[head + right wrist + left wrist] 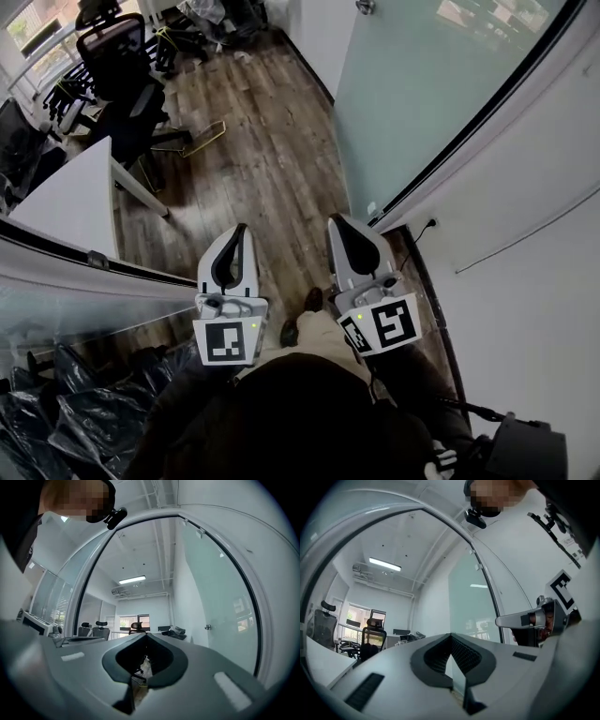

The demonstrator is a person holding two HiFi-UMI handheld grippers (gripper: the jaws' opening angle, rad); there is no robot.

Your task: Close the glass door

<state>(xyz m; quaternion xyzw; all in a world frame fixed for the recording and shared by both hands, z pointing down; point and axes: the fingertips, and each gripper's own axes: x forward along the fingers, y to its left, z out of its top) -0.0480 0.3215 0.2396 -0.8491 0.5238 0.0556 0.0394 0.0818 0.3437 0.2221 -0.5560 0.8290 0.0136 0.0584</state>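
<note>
head view: the person stands in a doorway over a wood floor (pixel 272 159). the left gripper (pixel 241 228) and right gripper (pixel 336 220) are held side by side, apart from each other, both pointing ahead into the room. the glass door (pixel 422 94), a frosted pane, stands swung open at the upper right, well clear of both grippers, its door handle (pixel 364 6) at the top edge of the view. a white wall (pixel 525 234) runs down the right. black office chairs (pixel 117 47) crowd the upper left, next to a white tabletop (pixel 70 202). black bags (pixel 56 412) lie at the lower left behind a glass panel.

left gripper view: the jaws are pressed together at their tips, with nothing caught between them. the frosted door fills the middle right, beyond the tips and not touched. the right gripper shows at the right edge. a ceiling light (pixel 384 564) glows at upper left, and an office chair stands far off at the left.

right gripper view: these jaws also meet at the tips, clenched on nothing. the door stands to the right, its small handle visible on the pane, apart from the gripper. office chairs and a window lie straight ahead in the distance.
</note>
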